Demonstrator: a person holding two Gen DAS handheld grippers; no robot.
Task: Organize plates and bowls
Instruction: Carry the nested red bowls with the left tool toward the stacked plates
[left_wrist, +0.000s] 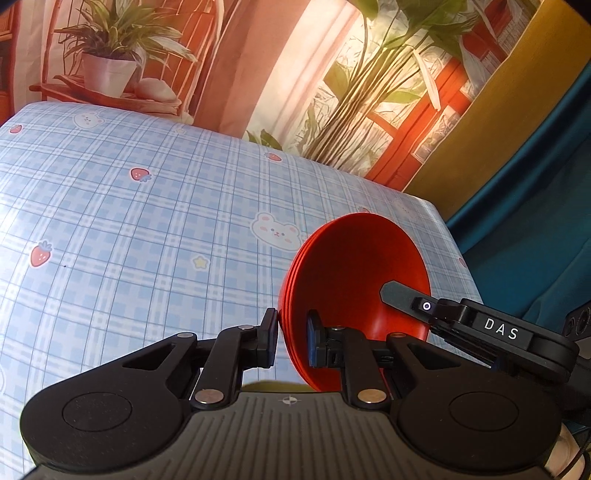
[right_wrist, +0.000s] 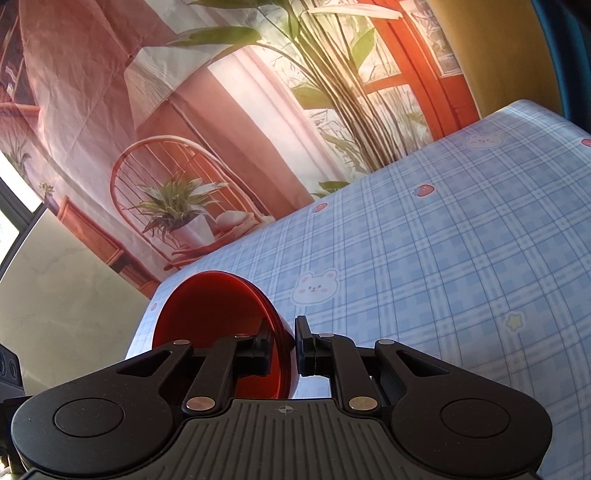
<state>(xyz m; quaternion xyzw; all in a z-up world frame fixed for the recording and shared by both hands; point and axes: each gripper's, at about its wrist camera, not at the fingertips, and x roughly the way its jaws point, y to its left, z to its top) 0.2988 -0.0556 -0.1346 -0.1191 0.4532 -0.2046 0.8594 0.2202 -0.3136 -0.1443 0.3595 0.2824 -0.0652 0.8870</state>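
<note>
A nested stack of red bowls (left_wrist: 343, 280) is held tilted above the blue checked tablecloth (left_wrist: 147, 206). My left gripper (left_wrist: 291, 339) is shut on the stack's near rim, one finger inside and one outside. My right gripper (right_wrist: 282, 347) is shut on the opposite rim of the same red bowls (right_wrist: 214, 314), which also show in the right wrist view. The right gripper's fingers (left_wrist: 402, 293) reach into the bowl from the right in the left wrist view. No plates are in view.
The tablecloth (right_wrist: 443, 258) carries bear and strawberry prints and covers the whole table. A printed backdrop (left_wrist: 258, 74) of plants and a chair hangs behind the far edge. Blue fabric (left_wrist: 535, 240) lies past the table's right edge.
</note>
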